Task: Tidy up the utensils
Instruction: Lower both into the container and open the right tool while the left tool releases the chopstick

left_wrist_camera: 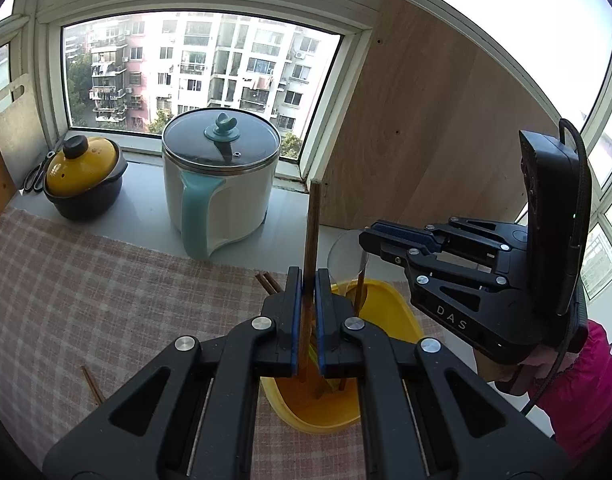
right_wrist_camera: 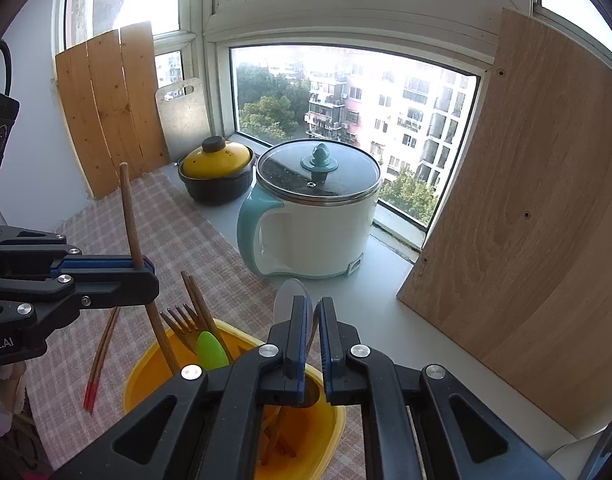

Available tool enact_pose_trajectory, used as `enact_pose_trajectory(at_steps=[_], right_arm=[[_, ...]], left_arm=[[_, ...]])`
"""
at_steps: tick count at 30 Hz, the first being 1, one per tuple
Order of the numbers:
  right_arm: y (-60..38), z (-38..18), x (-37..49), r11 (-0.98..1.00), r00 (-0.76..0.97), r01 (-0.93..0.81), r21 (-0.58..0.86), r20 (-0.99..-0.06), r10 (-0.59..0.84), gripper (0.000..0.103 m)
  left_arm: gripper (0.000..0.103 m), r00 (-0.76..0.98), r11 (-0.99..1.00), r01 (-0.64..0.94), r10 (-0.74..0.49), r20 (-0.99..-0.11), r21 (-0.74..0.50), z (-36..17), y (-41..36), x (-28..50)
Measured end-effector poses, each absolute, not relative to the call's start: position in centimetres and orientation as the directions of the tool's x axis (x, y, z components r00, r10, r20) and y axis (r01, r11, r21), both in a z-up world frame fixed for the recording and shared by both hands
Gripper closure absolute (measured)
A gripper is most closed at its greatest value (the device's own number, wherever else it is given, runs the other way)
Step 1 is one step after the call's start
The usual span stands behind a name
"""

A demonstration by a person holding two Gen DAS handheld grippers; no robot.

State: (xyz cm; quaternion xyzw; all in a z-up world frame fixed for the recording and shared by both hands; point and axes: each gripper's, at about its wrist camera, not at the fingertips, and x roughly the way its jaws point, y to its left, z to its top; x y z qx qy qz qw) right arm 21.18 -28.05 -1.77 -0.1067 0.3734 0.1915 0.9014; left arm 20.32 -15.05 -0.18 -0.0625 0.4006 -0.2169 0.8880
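Daylight window with apartment blocks behind; pale desk (right_wrist_camera: 390, 320) partly covered by a pink checked cloth (left_wrist_camera: 85, 280).

Left wrist view, left to right: yellow-lidded black clay pot (left_wrist_camera: 83, 178) at upper left by the window, scissors (left_wrist_camera: 35, 176) beside it. White electric pot with teal handle and glass lid (left_wrist_camera: 221, 184) at centre. Loose brown chopsticks (left_wrist_camera: 91, 384) on the cloth, lower left. Left gripper (left_wrist_camera: 308, 292) at bottom centre, fingers pressed together on one upright brown wooden chopstick (left_wrist_camera: 310, 232), whose lower end goes down into the yellow plastic utensil tub (left_wrist_camera: 394, 308). Right gripper (left_wrist_camera: 364, 240) enters from the right edge above the tub; a pink sleeve (left_wrist_camera: 586, 380) shows behind it. Large wooden board (left_wrist_camera: 426, 128) leans at upper right.

Right wrist view, left to right: plank board and pale cutting board at upper left. Red-tipped chopsticks (right_wrist_camera: 99, 360) lie on the cloth, lower left. In the tub: wooden fork (right_wrist_camera: 181, 326), green spoon (right_wrist_camera: 211, 350), more chopsticks. Right gripper fingers at bottom centre slightly spread, a translucent round-bowled spoon (right_wrist_camera: 289, 298) between them; whether the pads press on it, cannot tell.
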Motion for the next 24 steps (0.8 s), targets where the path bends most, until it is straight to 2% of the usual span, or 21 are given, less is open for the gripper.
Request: enact_pose_trajectory(at_steps=[4,6,9,15,17,20,24], right_arm=[[-28.1,-1.7,20.6,0.907,0.641,-0.42,-0.036,-0.72,0.268,0.087],[-28.1,-1.5,20.1,0.908,0.643,-0.416,-0.036,-0.718,0.267,0.084],[-28.0,-1.1,19.3,0.91,0.643,-0.414,-0.031,-0.717,0.268,0.083],[-27.5,-0.4,17.4,0.915,0.652,-0.403,-0.025,-0.709,0.268,0.074],[-27.3,-0.2,16.7,0.916,0.653,-0.402,-0.016,-0.706,0.274,0.061],[-26.8,0.1,15.6,0.917,0.662,-0.398,-0.013,-0.696,0.277,0.05],[-25.9,0.4,14.3,0.917,0.668,-0.398,0.001,-0.685,0.29,0.041]], left_arm=[[0.099,0.578,0.899,0.331,-0.432,-0.692,-0.285,-0.1,-14.8,20.0],[0.094,0.578,0.898,0.332,-0.435,-0.69,-0.289,0.0,-14.6,19.7],[0.094,0.582,0.897,0.333,-0.437,-0.686,-0.29,0.3,-14.1,19.1],[0.094,0.593,0.899,0.334,-0.434,-0.678,-0.283,0.9,-12.6,17.6],[0.092,0.599,0.901,0.331,-0.431,-0.675,-0.282,1.1,-11.9,17.1],[0.076,0.603,0.899,0.33,-0.436,-0.668,-0.29,1.1,-10.5,16.3],[0.072,0.619,0.915,0.311,-0.401,-0.675,-0.258,1.0,-8.3,15.1]])
